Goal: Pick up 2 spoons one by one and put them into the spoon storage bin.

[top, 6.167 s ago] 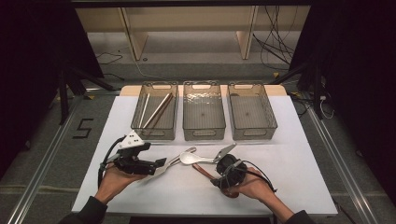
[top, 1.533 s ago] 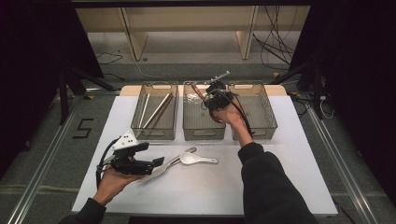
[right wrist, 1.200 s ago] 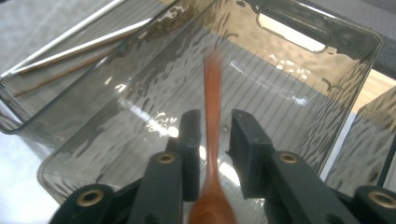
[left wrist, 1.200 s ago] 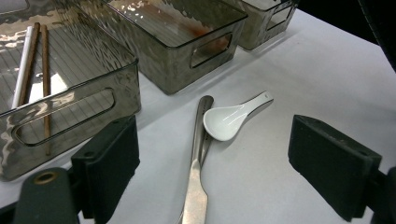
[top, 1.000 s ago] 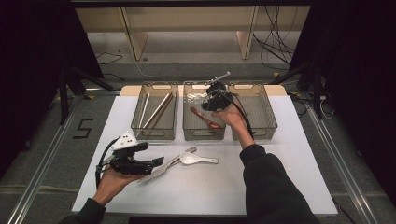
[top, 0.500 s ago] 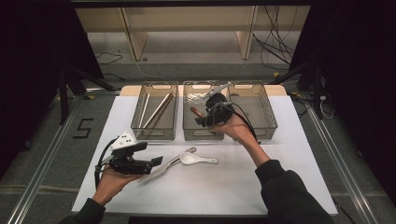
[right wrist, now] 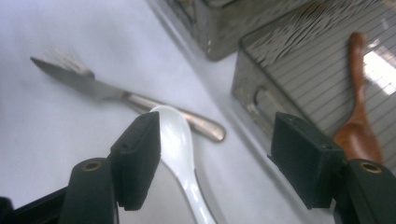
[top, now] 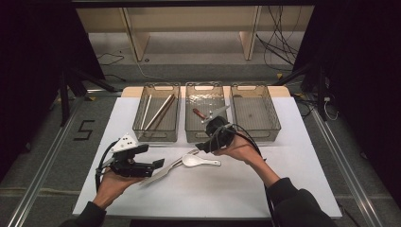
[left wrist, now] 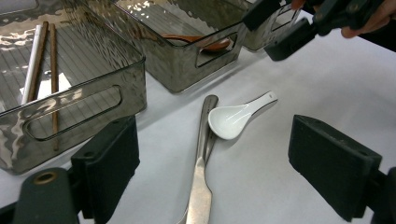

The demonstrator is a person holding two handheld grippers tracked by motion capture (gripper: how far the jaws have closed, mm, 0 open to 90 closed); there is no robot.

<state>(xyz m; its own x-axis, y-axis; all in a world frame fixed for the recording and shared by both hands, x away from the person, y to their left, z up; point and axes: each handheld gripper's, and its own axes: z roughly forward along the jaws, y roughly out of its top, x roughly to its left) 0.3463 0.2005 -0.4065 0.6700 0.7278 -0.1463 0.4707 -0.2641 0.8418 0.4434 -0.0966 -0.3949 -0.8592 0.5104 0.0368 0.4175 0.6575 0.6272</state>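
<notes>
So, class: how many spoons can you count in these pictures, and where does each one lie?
2. A wooden spoon lies in the middle bin; a white spoon lies on the table, against the metal cutlery. None seems hidden.

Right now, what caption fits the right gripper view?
Open right tool hovering over the white spoon, with the wooden spoon lying in its bin.

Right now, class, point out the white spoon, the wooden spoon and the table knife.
white spoon [left wrist: 228,122]: left gripper view, on its bowl.
wooden spoon [right wrist: 358,135]: right gripper view, on its bowl, inside the middle bin.
table knife [left wrist: 201,196]: left gripper view, on its blade.
</notes>
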